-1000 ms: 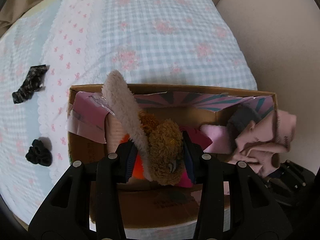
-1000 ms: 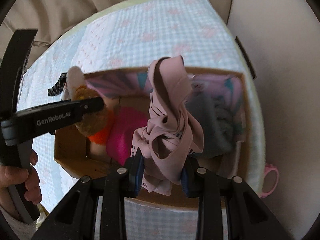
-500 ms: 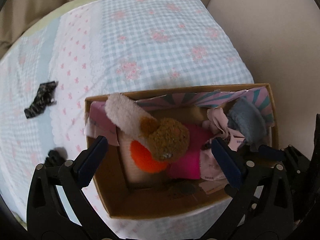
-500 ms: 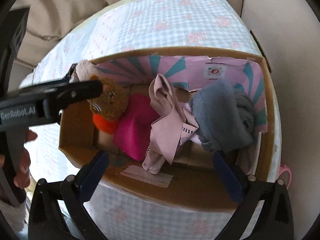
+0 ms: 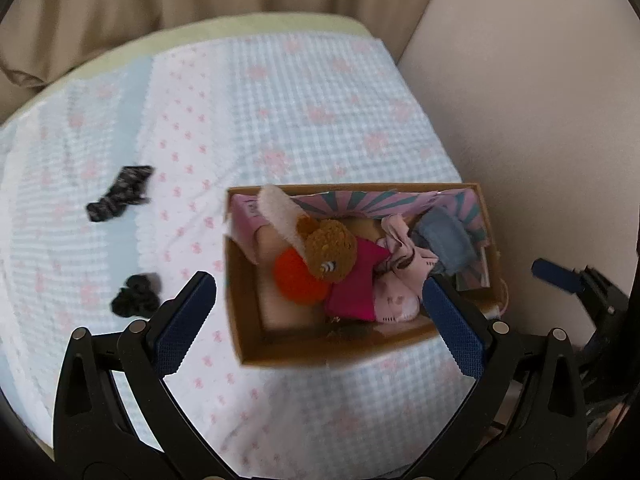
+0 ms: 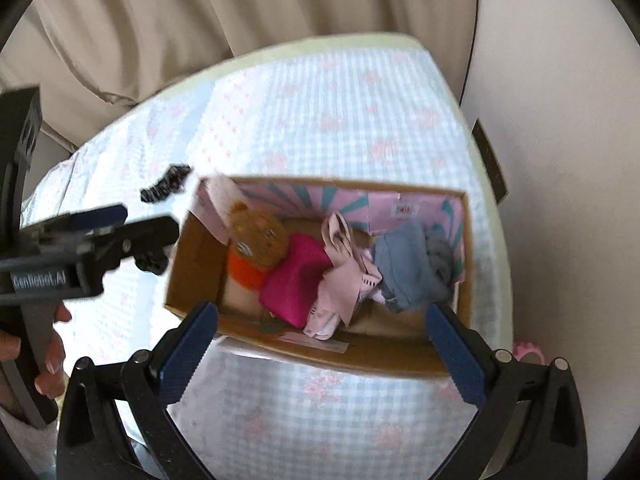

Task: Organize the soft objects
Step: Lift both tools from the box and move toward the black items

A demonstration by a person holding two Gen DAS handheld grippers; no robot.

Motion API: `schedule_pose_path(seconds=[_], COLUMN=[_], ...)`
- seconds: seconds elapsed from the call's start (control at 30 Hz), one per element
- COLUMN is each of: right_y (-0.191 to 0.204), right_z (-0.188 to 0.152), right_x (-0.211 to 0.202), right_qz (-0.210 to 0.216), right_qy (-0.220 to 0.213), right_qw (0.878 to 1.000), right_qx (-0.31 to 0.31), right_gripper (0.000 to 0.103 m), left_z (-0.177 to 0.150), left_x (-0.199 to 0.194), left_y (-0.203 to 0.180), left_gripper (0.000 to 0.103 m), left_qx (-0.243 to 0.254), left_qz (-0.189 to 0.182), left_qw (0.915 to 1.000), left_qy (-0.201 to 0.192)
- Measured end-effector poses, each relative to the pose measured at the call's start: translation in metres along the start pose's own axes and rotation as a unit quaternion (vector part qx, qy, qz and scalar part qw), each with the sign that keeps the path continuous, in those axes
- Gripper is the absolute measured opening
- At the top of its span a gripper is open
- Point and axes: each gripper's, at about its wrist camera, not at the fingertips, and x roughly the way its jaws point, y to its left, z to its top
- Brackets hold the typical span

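A cardboard box (image 5: 240,312) (image 6: 188,264) sits on the bed. In it lie a brown plush toy (image 5: 332,252) (image 6: 258,240) with an orange body, a magenta cloth (image 5: 356,284) (image 6: 294,280), a pale pink garment (image 5: 396,268) (image 6: 344,272) and a grey-blue cloth (image 5: 448,240) (image 6: 412,264). My left gripper (image 5: 320,320) is open and empty, above the box's near side. My right gripper (image 6: 320,344) is open and empty, above the box's near wall. The left gripper also shows in the right wrist view (image 6: 116,224).
A black patterned cloth strip (image 5: 120,192) (image 6: 166,188) and a black scrunchie (image 5: 136,296) lie on the checked bedspread (image 5: 312,92) left of the box. A beige curtain (image 6: 200,20) hangs behind the bed; a wall (image 5: 540,120) runs along the right. A pink item (image 6: 530,350) lies off the bed's right edge.
Both grippers opened and released the plush toy and the pink garment into the box a second ago. Since then both have pulled back and up from the box.
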Motion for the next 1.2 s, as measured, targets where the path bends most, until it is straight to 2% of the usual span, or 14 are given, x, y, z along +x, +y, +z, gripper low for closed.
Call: schedule_pose_path(seconds=[0.3,0.43,0.57,0.73,0.87,1.07,1.2], right_y=[0.053,0.088,0.120,0.150,0.179,0.229,0.261], right_z=[0.006,0.003,-0.002,-0.005,-0.007,-0.009,-0.008], right_x=[-0.088,-0.118,-0.141,-0.150,-0.144,-0.123,-0.094], right_qz=[-0.026,-0.043,-0.061,-0.066,-0.069,-0.063,-0.055], right_qy=[-0.075,-0.105,-0.137,-0.156,-0.162,-0.180,-0.171], right_qw=[0.997,0.993,0.988,0.986,0.984,0.981,0.983], right_qx=[-0.012,-0.033,-0.024,0.003,0.017,0.016,0.027], right_gripper=[0.103,0.103,0.103,0.103,0.103,0.103,0.103], left_z=[-0.031,-0.049,-0.064,-0.079,-0.086,-0.086,-0.077], left_x=[-0.108,-0.154,-0.188,-0.224,-0.238,-0.233,-0.221], left_y=[0.022,0.049,0.081,0.127,0.162,0.220,0.257], left_gripper=[0.103,0.103,0.103,0.103,0.103,0.103,0.103], left_qx=[0.008,0.000,-0.016,-0.025,-0.021,-0.009,0.012], left_qz=[0.012,0.020,0.033,0.054,0.067,0.054,0.047], left_qw=[0.9969,0.9932,0.9889,0.9832,0.9804,0.9836,0.9843], left_qy=[-0.077,-0.115,-0.144,-0.173,-0.184,-0.172,-0.170])
